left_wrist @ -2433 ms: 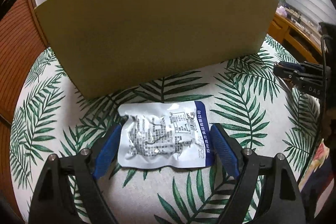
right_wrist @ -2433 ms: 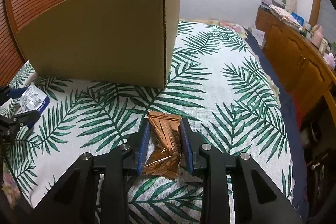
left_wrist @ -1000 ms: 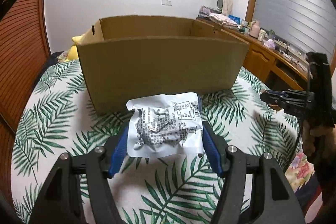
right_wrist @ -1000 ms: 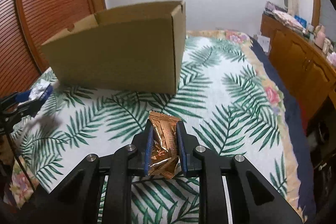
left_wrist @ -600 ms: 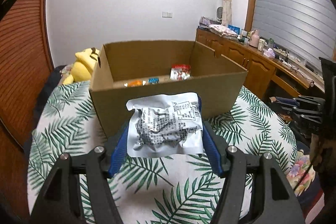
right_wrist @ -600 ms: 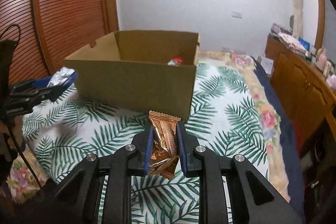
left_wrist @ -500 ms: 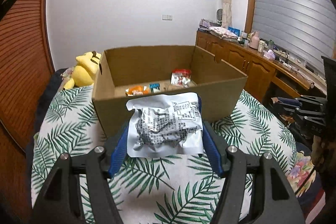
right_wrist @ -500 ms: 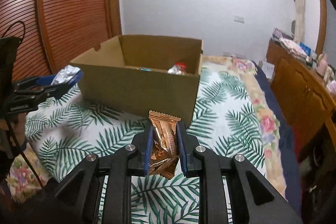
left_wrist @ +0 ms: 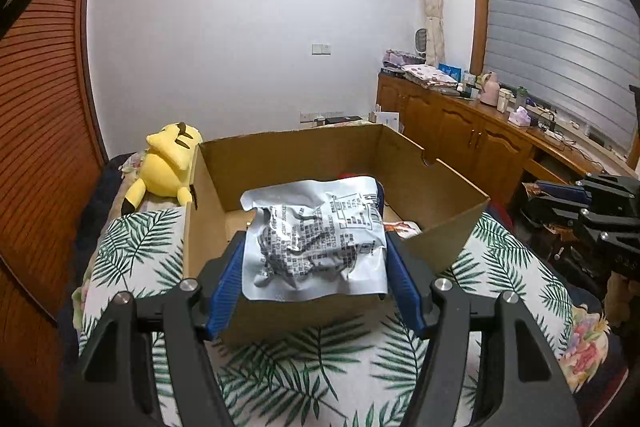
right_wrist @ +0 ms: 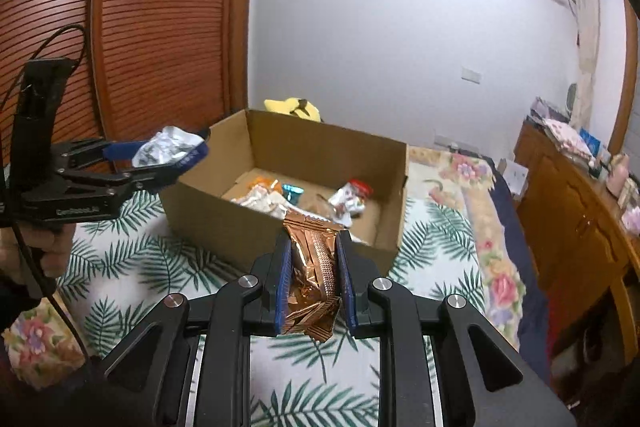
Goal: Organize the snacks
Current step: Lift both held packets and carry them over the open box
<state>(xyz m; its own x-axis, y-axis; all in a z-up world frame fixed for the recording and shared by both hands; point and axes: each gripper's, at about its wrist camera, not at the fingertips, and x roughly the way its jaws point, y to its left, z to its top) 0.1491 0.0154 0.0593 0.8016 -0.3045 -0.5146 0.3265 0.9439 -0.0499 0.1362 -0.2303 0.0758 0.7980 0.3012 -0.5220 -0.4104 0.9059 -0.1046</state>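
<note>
My left gripper point(left_wrist: 314, 255) is shut on a silver snack packet point(left_wrist: 316, 239) with black print and holds it in the air over the near wall of the open cardboard box point(left_wrist: 444, 227). It also shows in the right wrist view point(right_wrist: 160, 155), at the box's left corner. My right gripper point(right_wrist: 314, 259) is shut on a copper foil snack packet point(right_wrist: 312, 271), held above the box's near wall point(right_wrist: 224, 223). Several snacks point(right_wrist: 304, 197) lie on the box floor.
The box stands on a bed with a palm-leaf cover point(left_wrist: 304, 367). A yellow plush toy point(left_wrist: 168, 159) lies behind the box. A wooden cabinet point(left_wrist: 480, 143) with clutter runs along the right. A slatted wooden door point(right_wrist: 152, 27) is on the left.
Both grippers have risen from the bed with their packets and moved forward to the box. The box interior has come into view.
</note>
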